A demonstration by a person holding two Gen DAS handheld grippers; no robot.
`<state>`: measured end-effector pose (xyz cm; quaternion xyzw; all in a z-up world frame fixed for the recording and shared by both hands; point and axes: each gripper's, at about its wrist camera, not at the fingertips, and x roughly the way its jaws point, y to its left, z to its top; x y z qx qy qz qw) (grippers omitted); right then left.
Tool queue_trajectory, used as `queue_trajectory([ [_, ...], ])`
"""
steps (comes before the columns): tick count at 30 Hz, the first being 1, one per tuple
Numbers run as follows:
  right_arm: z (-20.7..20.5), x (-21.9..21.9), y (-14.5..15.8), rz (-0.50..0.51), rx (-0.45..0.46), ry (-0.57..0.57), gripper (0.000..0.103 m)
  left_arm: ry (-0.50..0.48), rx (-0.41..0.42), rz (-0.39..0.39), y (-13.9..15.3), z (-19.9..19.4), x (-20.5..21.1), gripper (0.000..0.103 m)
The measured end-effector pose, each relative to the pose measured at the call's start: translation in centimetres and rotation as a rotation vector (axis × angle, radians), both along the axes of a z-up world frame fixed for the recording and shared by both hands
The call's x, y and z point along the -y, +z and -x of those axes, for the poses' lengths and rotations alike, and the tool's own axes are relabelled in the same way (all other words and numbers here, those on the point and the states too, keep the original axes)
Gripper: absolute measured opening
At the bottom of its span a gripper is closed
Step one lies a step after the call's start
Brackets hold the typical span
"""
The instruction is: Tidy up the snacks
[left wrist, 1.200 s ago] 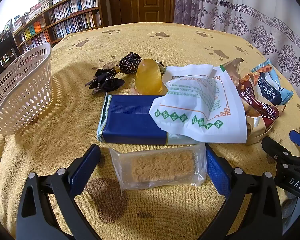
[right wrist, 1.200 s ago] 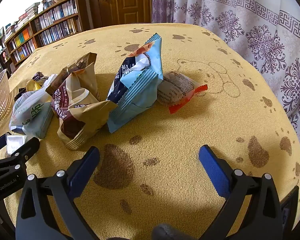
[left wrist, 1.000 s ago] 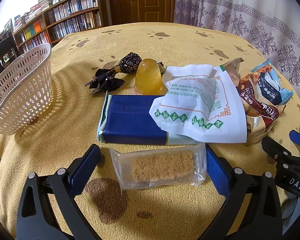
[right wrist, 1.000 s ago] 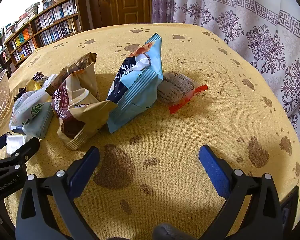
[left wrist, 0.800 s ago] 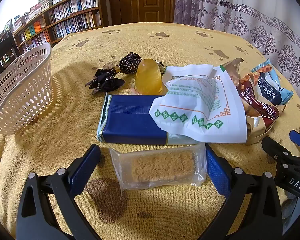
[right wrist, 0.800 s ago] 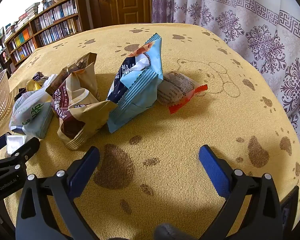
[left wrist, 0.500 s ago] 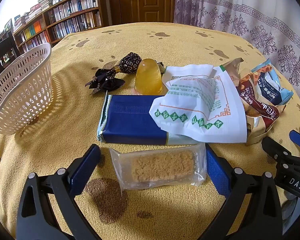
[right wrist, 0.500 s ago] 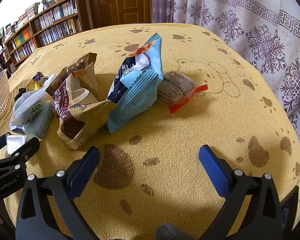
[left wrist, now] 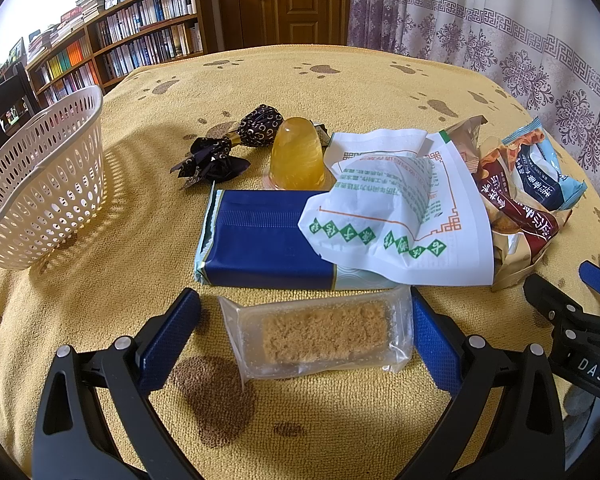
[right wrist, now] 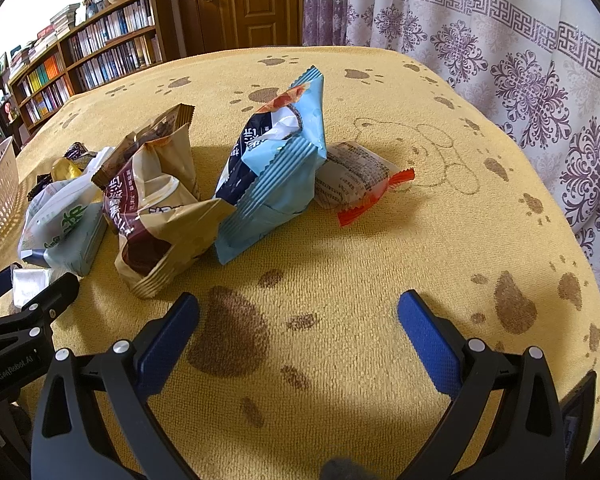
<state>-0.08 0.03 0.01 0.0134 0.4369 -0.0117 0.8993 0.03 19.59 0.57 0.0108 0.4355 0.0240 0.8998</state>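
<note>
- Left tongs (left wrist: 306,322): spread wide, nothing clamped. The clear-wrapped crumb bar (left wrist: 320,336) lies flat on the desk (left wrist: 100,308) between the two blue pads; the right-hand pad sits just beside the wrapper edge, contact cannot be confirmed.
- Right tongs (right wrist: 298,318): spread wide and empty, positioned over a bare patch of the yellow paw-print cloth.
- Behind the crumb bar: a dark blue flat pack (left wrist: 260,240), partly overlapped by a white paper pouch with green print (left wrist: 400,216).
- Beyond these: an amber jelly cup (left wrist: 297,160), upright, with a black patterned twist-wrapped sweet (left wrist: 228,148) just to its left.
- White perforated basket (left wrist: 40,184): at the desk's left side, well apart from the snack cluster.
- Right wrist view: a brown crumpled bag (right wrist: 156,204), a light blue bag (right wrist: 276,168) leaning beside it, and a small packet with a red end (right wrist: 360,180) touching the blue bag's right side.
</note>
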Motion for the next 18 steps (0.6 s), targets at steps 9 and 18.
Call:
queue_trajectory([
  [9,0.05,0.05,0.04,-0.002,-0.001,0.001,0.098,-0.014,-0.007,0.008,-0.02,-0.01,-0.05,0.101],
  [18,0.05,0.0,-0.04,-0.002,-0.017,0.02,0.098,-0.063,-0.04,0.017,0.22,-0.21,-0.34,0.101],
])
